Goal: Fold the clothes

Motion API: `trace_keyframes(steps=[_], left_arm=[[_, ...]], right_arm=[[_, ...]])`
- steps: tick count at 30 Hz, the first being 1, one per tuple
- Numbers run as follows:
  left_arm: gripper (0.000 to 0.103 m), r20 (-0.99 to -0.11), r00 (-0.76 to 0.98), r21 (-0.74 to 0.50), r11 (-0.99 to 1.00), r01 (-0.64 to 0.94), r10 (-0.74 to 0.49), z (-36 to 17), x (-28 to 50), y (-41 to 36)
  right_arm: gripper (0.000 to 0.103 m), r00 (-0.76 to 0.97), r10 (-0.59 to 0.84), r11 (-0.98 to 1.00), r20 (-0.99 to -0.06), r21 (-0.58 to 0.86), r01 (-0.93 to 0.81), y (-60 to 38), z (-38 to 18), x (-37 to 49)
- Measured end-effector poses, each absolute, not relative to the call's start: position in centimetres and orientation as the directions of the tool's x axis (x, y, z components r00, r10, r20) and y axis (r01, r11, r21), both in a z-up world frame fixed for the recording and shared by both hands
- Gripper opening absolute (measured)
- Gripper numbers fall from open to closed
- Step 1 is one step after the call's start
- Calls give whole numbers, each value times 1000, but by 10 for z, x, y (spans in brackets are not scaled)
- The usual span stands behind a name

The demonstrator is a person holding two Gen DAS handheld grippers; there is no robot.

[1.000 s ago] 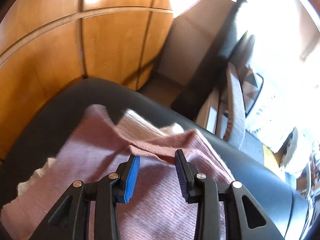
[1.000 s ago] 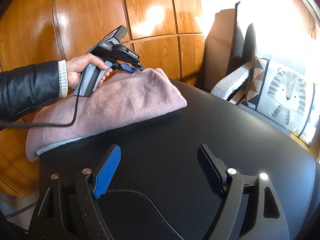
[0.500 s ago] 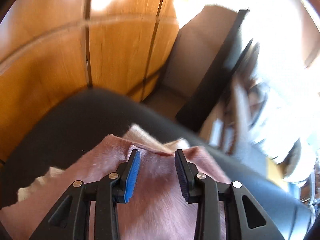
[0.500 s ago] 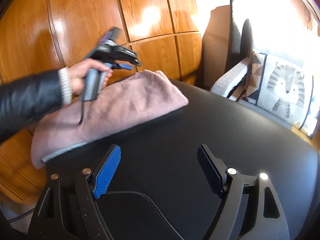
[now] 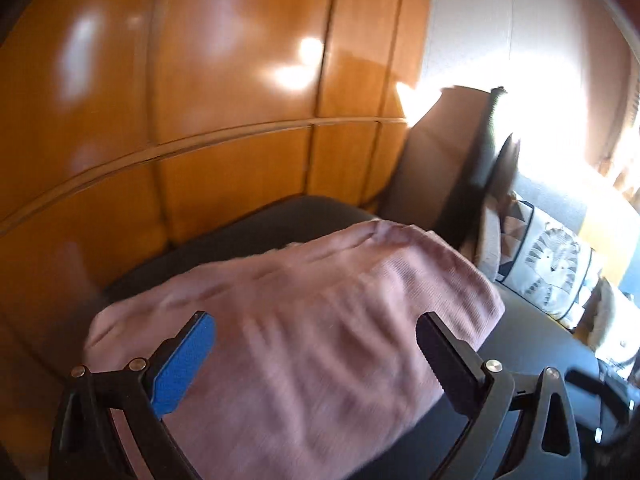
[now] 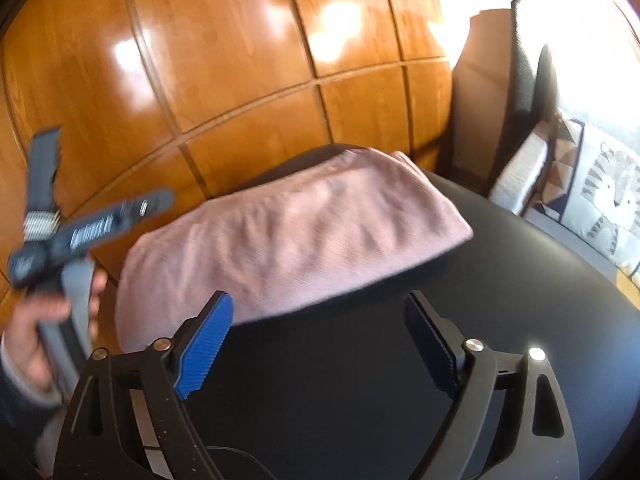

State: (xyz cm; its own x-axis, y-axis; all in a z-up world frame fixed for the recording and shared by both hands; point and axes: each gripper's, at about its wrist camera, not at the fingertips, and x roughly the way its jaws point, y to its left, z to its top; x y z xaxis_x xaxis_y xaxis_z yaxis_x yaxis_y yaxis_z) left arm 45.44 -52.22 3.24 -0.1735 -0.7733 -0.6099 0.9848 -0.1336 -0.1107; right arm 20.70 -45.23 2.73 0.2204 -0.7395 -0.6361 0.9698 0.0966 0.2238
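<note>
The landmark here is the folded dusty-pink knitted garment (image 6: 288, 236), a soft oblong bundle lying on the round matte-black table (image 6: 500, 280).

Nearest, the right gripper (image 6: 316, 332), black with one blue ribbed pad and one dark one, hangs over bare tabletop on the near side of the pink bundle. Its jaws are opening and stand wide, with nothing between them. A second ago they were a little narrower and the bundle sat farther off in this view; now its near edge lies just beyond the fingertips.

The left gripper (image 5: 316, 344) has changed more. A second ago its fingers stood close together, low at a raised fold near the garment's far end — now they are opening to their widest, pulled back and clear of the cloth, with the whole bundle showing beyond them. In the right wrist view the gripper, in the person's hand (image 6: 44, 320), is off to the left of the garment, blurred with motion.

So the fold appears released: the knit lies compact, no loose flap showing, near the table's far rim. My judgement is that this garment is done or nearly so.

Beyond the bundle stand glossy orange wooden wall panels (image 6: 240, 60); to its far right, a tiger-print cushion (image 6: 608, 200).
</note>
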Motion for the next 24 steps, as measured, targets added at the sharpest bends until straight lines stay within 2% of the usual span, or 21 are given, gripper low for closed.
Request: trace_keyframes(steps=[2, 5, 6, 14, 24], left_arm=[[103, -610, -54, -20, -53, 998, -790, 36, 459, -502], [102, -582, 105, 109, 50, 993, -806, 40, 461, -477], [102, -576, 111, 116, 53, 992, -810, 40, 462, -471], [102, -593, 47, 25, 40, 999, -804, 53, 480, -436], [102, -611, 54, 18, 54, 998, -790, 55, 473, -425]], right_arm=[[98, 229, -741, 119, -631, 212, 970, -452, 37, 222], [99, 230, -740, 156, -632, 171, 973, -448, 48, 246], [99, 228, -739, 167, -634, 155, 974, -446, 51, 253], [99, 197, -760, 200, -620, 66, 978, -433, 74, 283], [99, 178, -772, 195, -611, 39, 980, -425, 87, 283]])
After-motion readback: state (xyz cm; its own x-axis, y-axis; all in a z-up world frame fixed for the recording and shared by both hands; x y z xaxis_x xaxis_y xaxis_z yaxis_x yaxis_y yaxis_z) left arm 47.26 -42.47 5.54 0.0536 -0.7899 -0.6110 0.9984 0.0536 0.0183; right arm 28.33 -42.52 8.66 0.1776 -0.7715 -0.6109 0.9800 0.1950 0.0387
